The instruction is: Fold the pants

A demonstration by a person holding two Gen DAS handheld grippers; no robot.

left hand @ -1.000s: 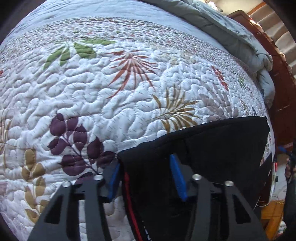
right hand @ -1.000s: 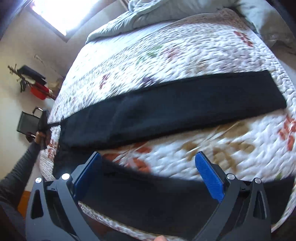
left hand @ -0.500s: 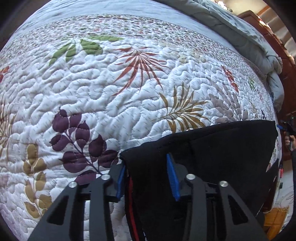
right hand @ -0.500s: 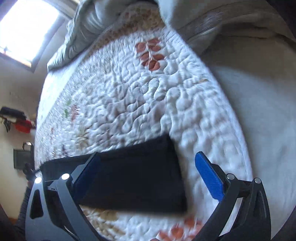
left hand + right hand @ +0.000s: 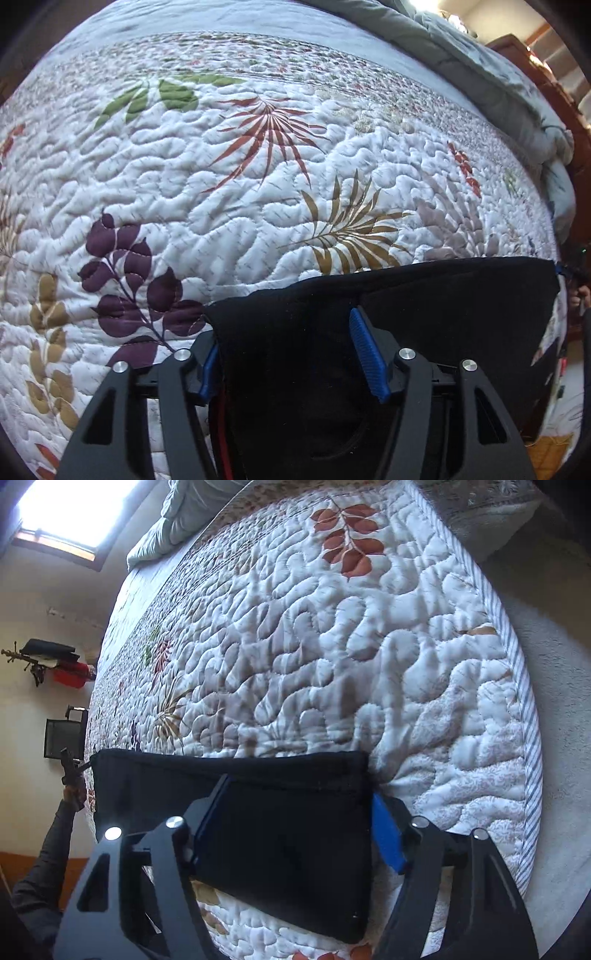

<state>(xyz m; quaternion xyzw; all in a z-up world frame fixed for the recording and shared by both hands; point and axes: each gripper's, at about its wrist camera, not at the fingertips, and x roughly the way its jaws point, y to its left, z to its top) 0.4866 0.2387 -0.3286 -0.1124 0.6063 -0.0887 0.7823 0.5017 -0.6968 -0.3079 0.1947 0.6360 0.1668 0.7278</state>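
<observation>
Black pants [image 5: 443,302] lie stretched in a long band across the quilted bed. In the left wrist view my left gripper [image 5: 284,332] straddles one end of the band, where a red stripe [image 5: 221,424] shows. Its jaws are opening, with a fold of black cloth between the blue pads [image 5: 369,358]. In the right wrist view my right gripper [image 5: 301,790] sits over the other end of the pants [image 5: 288,849]. Its jaws are closing. One pad is on the cloth and the other pad [image 5: 386,834] is just outside the hem edge. Neither pad squeezes the cloth.
The white quilt [image 5: 229,206] carries leaf prints. A grey duvet [image 5: 480,74] is bunched at the headboard end. Pale carpet [image 5: 561,672] lies beyond the striped quilt edge. A dark-sleeved arm [image 5: 48,849], a wall rack [image 5: 48,657] and a window [image 5: 62,509] show at the left.
My right gripper has swept along the leg to its hem end and dropped close to it, and its jaws have narrowed. My left gripper has stayed in place; its jaws narrowed, then widened.
</observation>
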